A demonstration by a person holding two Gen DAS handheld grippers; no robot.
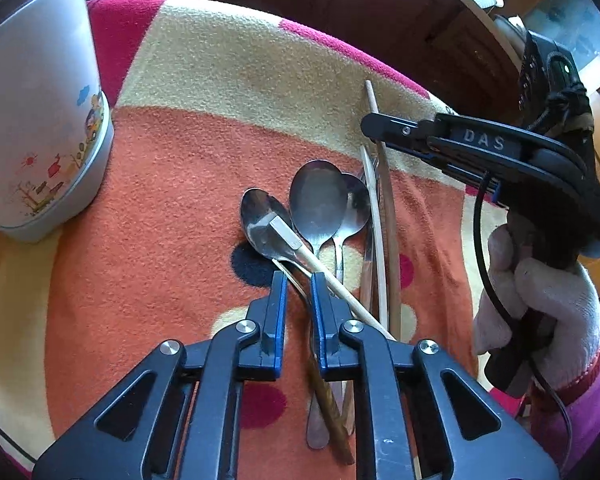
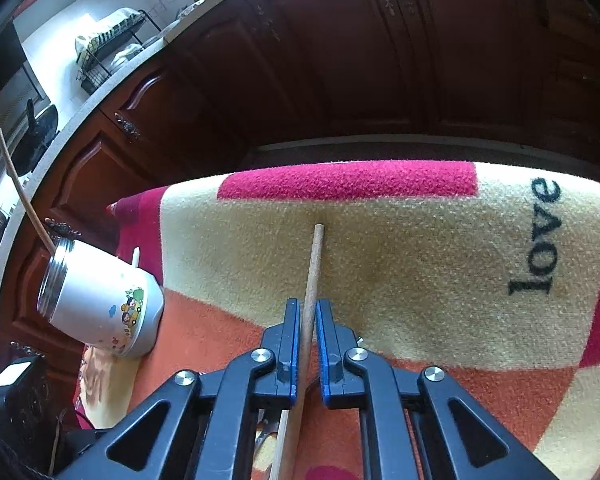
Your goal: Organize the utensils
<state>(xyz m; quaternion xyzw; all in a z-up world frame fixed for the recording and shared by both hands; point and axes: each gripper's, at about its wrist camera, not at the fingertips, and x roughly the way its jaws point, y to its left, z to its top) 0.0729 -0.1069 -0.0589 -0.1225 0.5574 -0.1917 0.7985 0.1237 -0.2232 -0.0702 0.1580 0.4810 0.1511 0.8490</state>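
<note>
Here we see the left tongs [image 1: 299, 280] clamped on a spoon handle [image 1: 300, 280], the right tongs [image 2: 308, 308] pinching a chopstick [image 2: 315, 256], both angled downward.

The letters "DAS" stand in raised pale capitals on the black body of the right gripper [image 1: 370, 126], at the right of the left wrist view, just behind its fingers. The word "love" is printed in dark lowercase letters on the cream band of the blanket [image 2: 420, 264], at the right of the right wrist view, turned on its side so it reads from bottom to top. The white canister [image 2: 100, 304] at the left carries small coloured cartoon drawings; any lettering among them is probably too small to read.
</note>
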